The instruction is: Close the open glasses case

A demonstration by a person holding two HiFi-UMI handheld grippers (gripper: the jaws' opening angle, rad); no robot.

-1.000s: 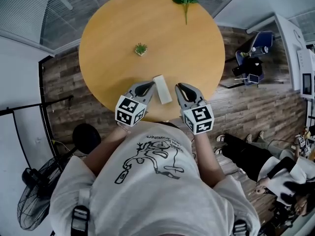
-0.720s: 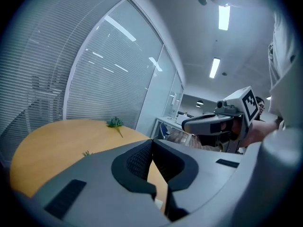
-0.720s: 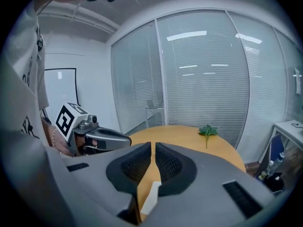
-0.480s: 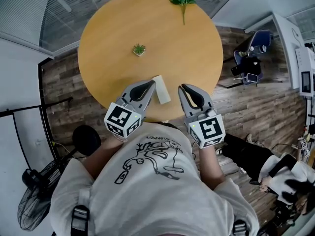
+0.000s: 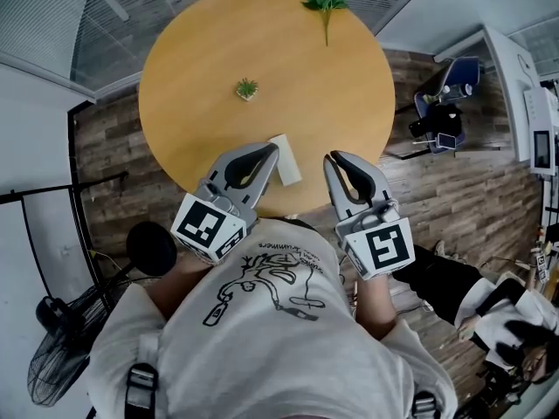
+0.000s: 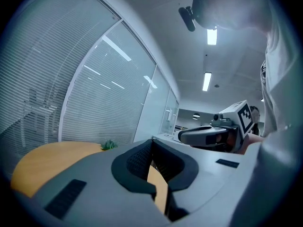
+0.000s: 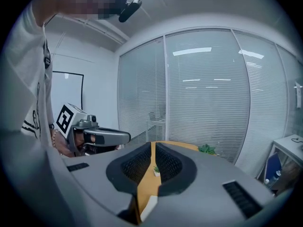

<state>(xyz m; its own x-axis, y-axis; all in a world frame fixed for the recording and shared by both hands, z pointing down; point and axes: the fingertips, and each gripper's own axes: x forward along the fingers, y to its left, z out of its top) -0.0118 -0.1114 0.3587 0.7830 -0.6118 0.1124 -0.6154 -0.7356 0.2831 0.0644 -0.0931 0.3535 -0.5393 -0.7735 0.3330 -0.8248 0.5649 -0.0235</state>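
The round wooden counter (image 5: 262,68) is a warm honey-orange, plain and without pattern. The white rectangular glasses case (image 5: 286,162) lying on it is a pale cream-white. The small potted plant (image 5: 247,87) has green leaves over a whitish pot, and the loose leafy sprig (image 5: 325,3) is a deeper green. The left hand-held gripper (image 5: 272,150) and the right hand-held gripper (image 5: 331,158) are light grey, with black, finely textured pads inside. Their marker cubes (image 5: 208,227) are white with black square patterns. The plank floor (image 5: 113,147) is streaked brown and grey wood grain. The person's T-shirt (image 5: 262,339) is white with a black line drawing. The standing fan (image 5: 61,356) is black.
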